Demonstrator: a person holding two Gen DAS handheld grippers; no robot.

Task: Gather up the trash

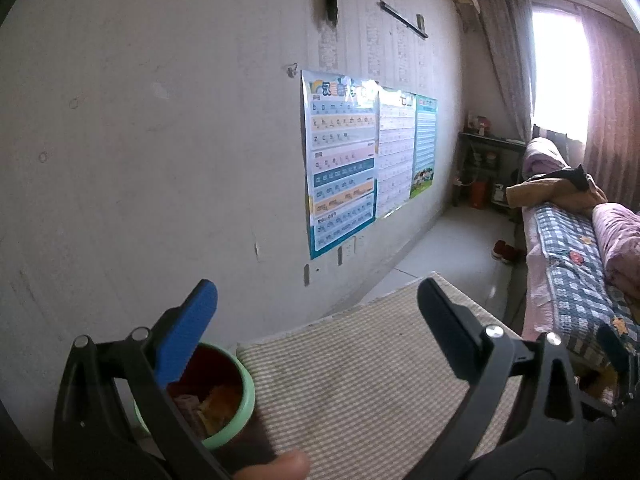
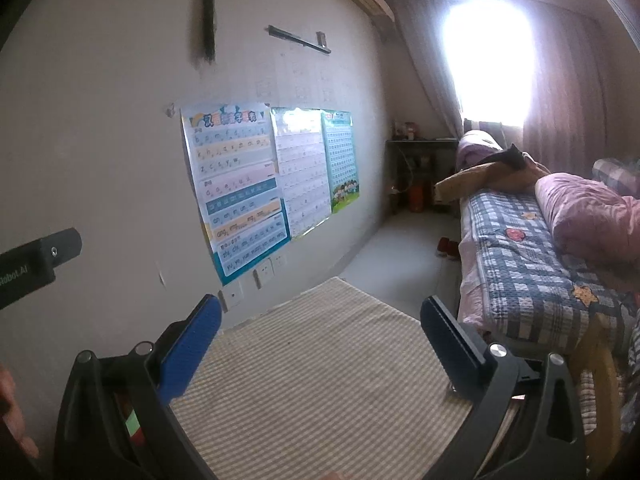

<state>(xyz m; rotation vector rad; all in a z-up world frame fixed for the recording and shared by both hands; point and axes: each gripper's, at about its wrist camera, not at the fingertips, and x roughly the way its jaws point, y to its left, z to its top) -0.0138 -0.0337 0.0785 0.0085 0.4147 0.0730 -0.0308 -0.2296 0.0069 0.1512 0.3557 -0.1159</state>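
Note:
A small bin with a green rim stands at the left edge of the table with the striped cloth; crumpled orange and pink trash lies inside it. My left gripper is open and empty, held above the table, its blue left finger over the bin's mouth. My right gripper is open and empty above the same cloth. Part of the left gripper's body shows at the left edge of the right wrist view. A green and red strip of the bin peeks behind my right gripper's left finger.
A wall with learning posters runs along the left. A bed with a checked quilt and pink bedding stands at the right. A dark shelf and a bright curtained window are at the far end. Red shoes lie on the floor.

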